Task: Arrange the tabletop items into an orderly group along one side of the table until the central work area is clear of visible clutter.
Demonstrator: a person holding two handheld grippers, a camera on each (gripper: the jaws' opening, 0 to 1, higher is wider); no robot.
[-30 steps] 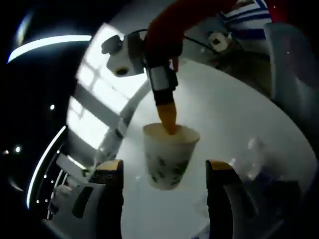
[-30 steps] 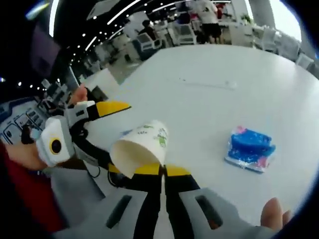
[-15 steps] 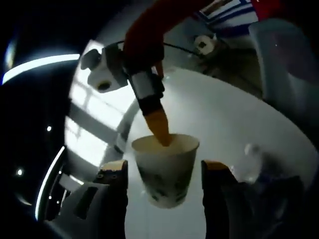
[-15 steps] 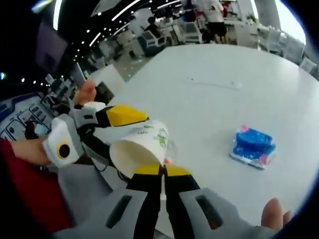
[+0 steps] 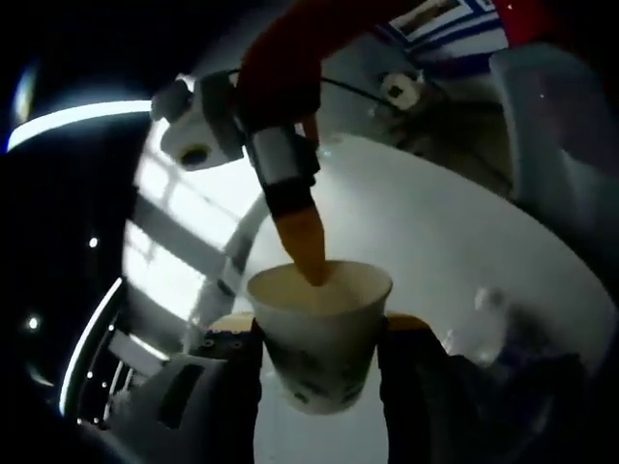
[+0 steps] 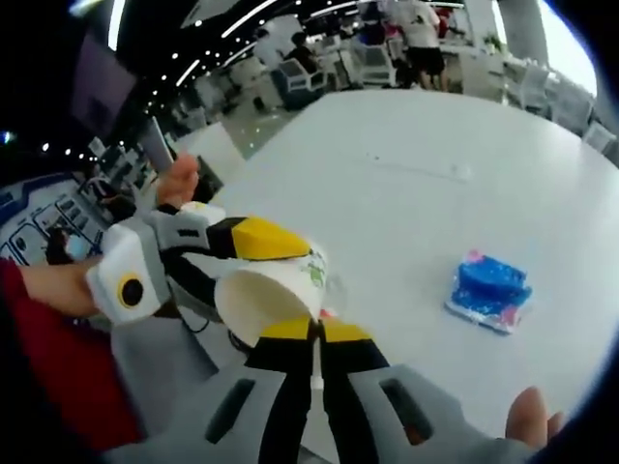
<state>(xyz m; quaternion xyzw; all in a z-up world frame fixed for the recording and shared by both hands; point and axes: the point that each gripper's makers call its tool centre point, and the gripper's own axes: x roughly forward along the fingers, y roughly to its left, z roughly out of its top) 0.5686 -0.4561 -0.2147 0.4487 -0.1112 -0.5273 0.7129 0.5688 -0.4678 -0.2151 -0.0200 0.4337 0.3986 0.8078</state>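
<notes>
Cup (image 6: 269, 295) rim pinched by right gripper (image 6: 311, 333); left gripper (image 5: 319, 333) flanks it.

Yellow-tipped grey tool (image 6: 311, 331) with black jaws; red sleeve (image 6: 44, 387).

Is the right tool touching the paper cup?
Touching. In the right gripper view, the right tool pinches the paper cup rim; the left gripper view shows one yellow tip inside it.

Beyond the fingertips in the right gripper view, past the far edge of the white desk (image 6: 406, 184), stand white chairs (image 6: 368, 60) and people (image 6: 418, 34) under bright ceiling light strips (image 6: 227, 37). In the left gripper view, a bright gridded window (image 5: 179, 237) glows left of the fingers.
</notes>
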